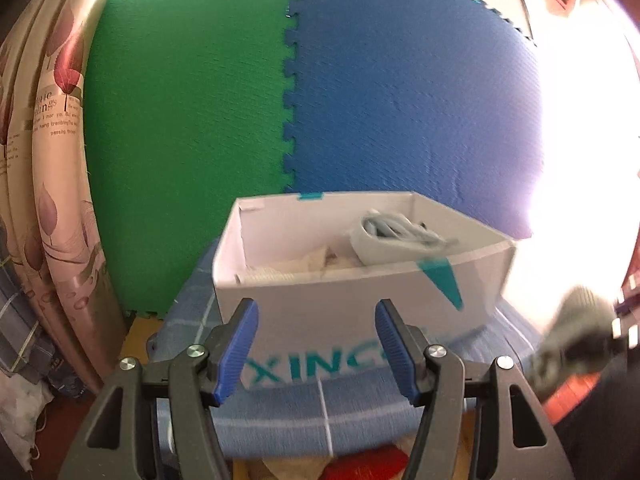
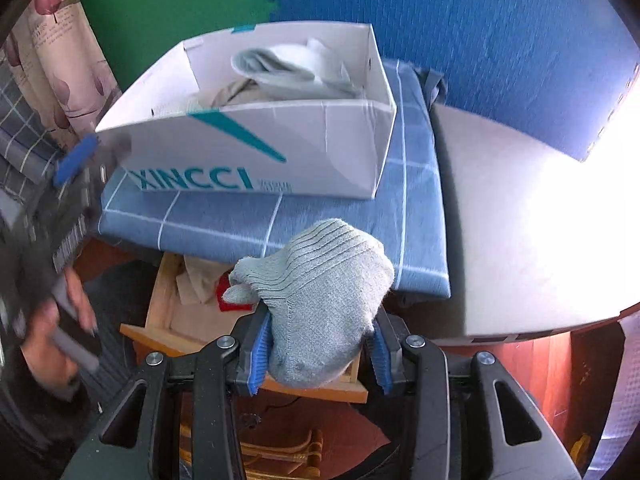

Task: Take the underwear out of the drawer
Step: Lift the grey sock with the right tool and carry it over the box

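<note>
- Right wrist view, far left: the left gripper (image 2: 76,160) is seen blurred, with a person's hand (image 2: 60,320) below it; 1 blue pad is just beside the white box's left corner.
- In the left wrist view the left gripper (image 1: 316,344) is shown with its jaws standing wide and nothing between them, in front of the box's printed wall.
- A white cardboard box (image 2: 256,152) with teal lettering is set on a blue checked cushion (image 2: 412,184); pale, crumpled garments (image 2: 288,68) are heaped inside it.
- Below the cushion a wooden drawer (image 2: 160,304) is seen pulled open, with beige cloth (image 2: 196,280) and a red item (image 2: 232,300) inside.
- At centre, a grey-blue knitted piece (image 2: 320,300) is clamped between the blue pads of the right gripper (image 2: 320,356), above the open drawer and in front of the cushion's near edge.
- The piece is bunched into a rounded lump: a ribbed band runs across its top, finer knit covers its lower part, and a small fold pokes out on its left side.
- It looks more like a sock than underwear; which it is cannot be told.
- To the right a pale grey tabletop (image 2: 520,240) is washed out by strong light, with a blue foam mat (image 2: 480,40) behind.
</note>
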Demonstrator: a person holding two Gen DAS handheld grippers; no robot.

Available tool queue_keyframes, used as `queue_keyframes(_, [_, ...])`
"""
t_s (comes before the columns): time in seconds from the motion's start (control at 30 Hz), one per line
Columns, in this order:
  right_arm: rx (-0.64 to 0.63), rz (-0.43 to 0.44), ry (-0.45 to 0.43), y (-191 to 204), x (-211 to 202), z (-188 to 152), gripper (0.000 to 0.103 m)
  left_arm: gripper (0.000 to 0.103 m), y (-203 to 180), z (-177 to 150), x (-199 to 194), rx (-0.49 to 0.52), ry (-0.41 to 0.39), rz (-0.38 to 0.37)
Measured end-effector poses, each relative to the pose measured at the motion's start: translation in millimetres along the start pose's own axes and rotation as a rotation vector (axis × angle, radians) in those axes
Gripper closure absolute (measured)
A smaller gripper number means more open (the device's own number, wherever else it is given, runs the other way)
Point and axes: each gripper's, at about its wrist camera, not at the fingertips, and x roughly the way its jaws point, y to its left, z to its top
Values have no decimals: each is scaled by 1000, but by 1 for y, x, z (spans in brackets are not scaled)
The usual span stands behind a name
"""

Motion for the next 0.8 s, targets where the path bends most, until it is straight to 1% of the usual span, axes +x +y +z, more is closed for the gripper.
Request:
queue_keyframes(0.13, [-18, -18, -28, 6, -13, 10, 63, 41, -9, -31, -8, 12, 28, -14])
queue_keyframes(0.23, [-30, -29, -44, 11, -20, 17, 63, 41, -14, -55, -6, 13, 76, -30])
queue_keyframes(0.33, [-40, -35, -62, 17, -29, 25, 63, 41, -19, -73, -3, 8, 116, -22])
queue_keyframes(0.43, [-47, -39, -86, 22, -39, 34, 63, 41, -19, -89, 4, -23, 172, -45])
queue_keyframes(0.53, [-61, -48, -111, 29, -49, 42, 63, 41, -23, -102, 12, -9, 226, -44])
queue_keyframes(0.67, [-78, -54, -141, 38, -61, 53, 63, 41, -21, -119, 29, -48, 334, -58])
queue_keyframes(0.8, [-85, -56, -169, 45, -68, 64, 63, 41, -11, -136, 46, -95, 429, -32])
